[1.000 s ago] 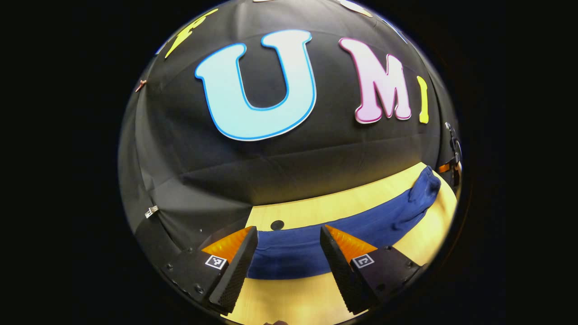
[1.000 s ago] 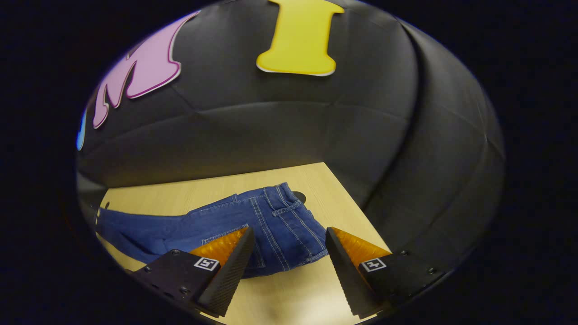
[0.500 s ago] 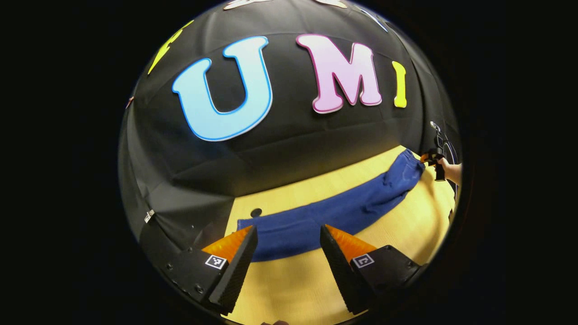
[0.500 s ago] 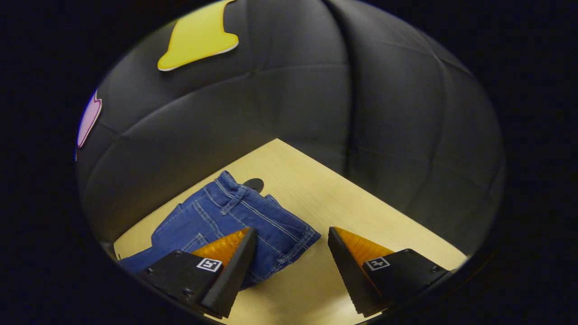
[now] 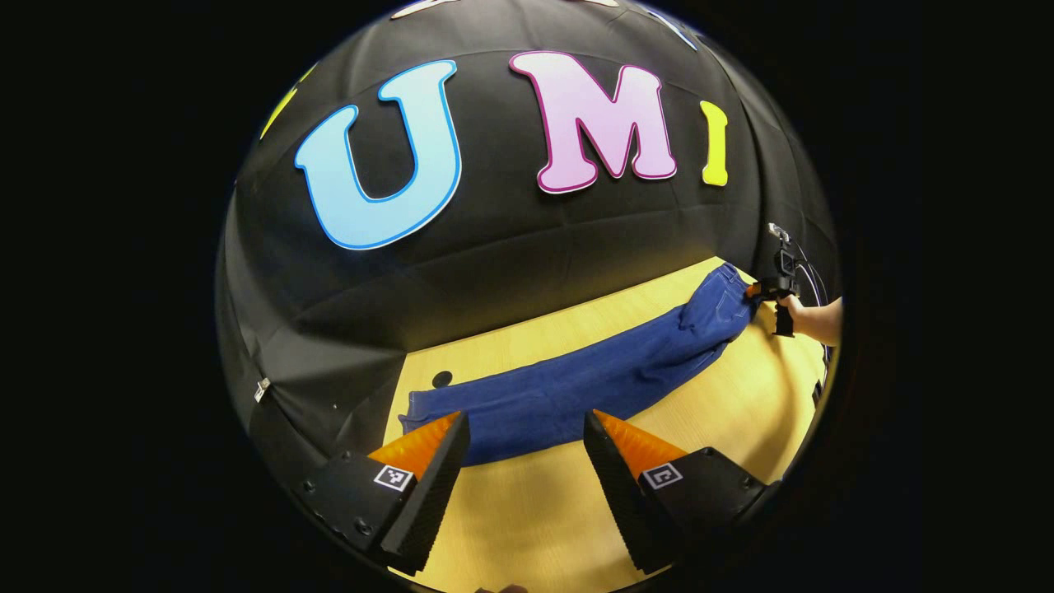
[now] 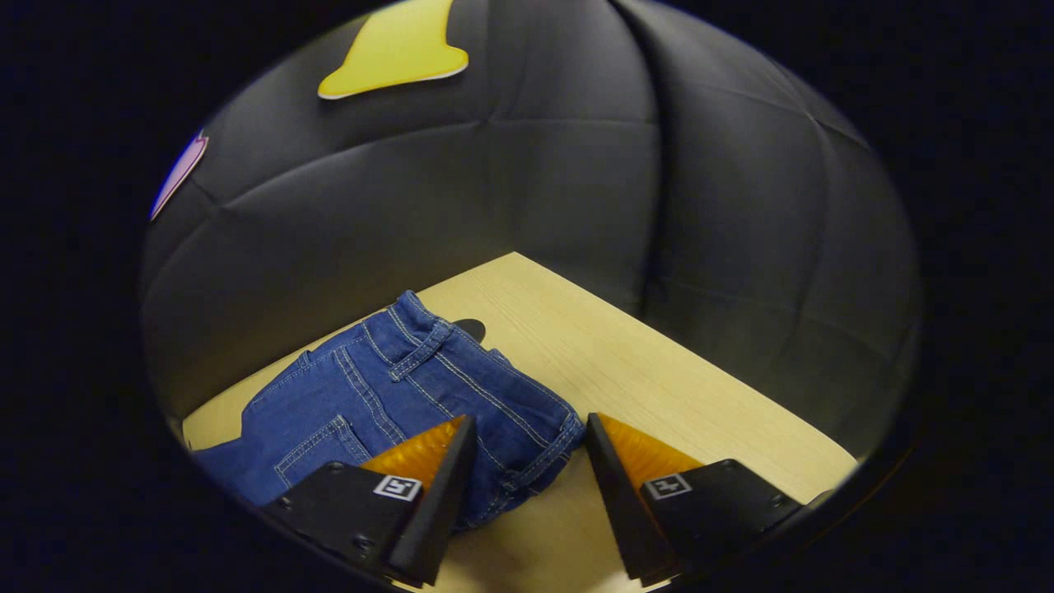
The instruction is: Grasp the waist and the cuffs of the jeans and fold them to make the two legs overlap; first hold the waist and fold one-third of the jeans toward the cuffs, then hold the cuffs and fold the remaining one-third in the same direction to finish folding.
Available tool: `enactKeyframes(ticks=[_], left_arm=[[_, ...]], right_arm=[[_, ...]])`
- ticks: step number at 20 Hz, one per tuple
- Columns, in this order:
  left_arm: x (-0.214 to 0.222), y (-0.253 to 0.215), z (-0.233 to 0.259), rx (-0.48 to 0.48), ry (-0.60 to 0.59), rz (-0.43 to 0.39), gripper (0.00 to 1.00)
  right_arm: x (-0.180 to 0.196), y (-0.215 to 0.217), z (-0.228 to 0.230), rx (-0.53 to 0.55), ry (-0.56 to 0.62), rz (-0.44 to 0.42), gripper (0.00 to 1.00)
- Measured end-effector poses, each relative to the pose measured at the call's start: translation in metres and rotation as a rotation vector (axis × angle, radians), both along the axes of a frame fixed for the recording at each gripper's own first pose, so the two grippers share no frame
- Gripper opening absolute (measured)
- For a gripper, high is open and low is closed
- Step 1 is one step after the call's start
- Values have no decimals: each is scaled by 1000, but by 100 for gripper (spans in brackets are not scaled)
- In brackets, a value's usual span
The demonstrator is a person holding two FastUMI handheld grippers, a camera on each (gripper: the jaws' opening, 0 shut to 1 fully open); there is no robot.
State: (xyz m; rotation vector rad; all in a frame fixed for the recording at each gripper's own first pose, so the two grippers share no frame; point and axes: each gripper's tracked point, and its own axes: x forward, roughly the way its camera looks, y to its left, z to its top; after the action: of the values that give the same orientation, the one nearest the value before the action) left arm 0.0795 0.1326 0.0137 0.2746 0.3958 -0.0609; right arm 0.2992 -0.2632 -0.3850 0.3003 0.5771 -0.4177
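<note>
The right gripper (image 6: 527,445) stood with jaws spread wide, empty, hovering at the waist (image 6: 502,395) of the jeans (image 5: 576,387), the waistband corner lying between its fingers. The left gripper (image 5: 527,436) was likewise agape and held nothing, poised just short of the cuffs (image 5: 424,408). The jeans lay flat, legs already overlapped, stretched along the table (image 5: 543,527). I judged the risk lay in pinching only the top layer at the waist: the thick seamed denim might slip, leaving the lower leg behind and skewing the fold.
</note>
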Motion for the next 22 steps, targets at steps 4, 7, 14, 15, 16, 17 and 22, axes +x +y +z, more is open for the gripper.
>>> enactKeyframes(ticks=[4, 7, 14, 15, 16, 17, 22], left_arm=[[2, -7, -8, -23, -26, 19, 82], [4, -17, -25, -95, -18, 21, 82], [4, -7, -67, -154, 20, 72, 82], [3, -4, -72, -163, 26, 84, 82], [2, -2, -77, -179, 31, 97, 83], [1, 0, -81, -196, 34, 105, 82], [-5, 20, -86, -208, 22, 173, 83]], right_arm=[[7, 9, 0, 14, -27, 27, 34], [8, 9, 6, -48, -35, 51, 18], [3, 17, 54, -170, -67, 188, 9], [4, 22, 72, -206, -91, 218, 10], [4, 29, 90, -232, -115, 246, 9], [4, 39, 114, -254, -146, 272, 9], [-2, 96, 214, -326, -311, 420, 9]])
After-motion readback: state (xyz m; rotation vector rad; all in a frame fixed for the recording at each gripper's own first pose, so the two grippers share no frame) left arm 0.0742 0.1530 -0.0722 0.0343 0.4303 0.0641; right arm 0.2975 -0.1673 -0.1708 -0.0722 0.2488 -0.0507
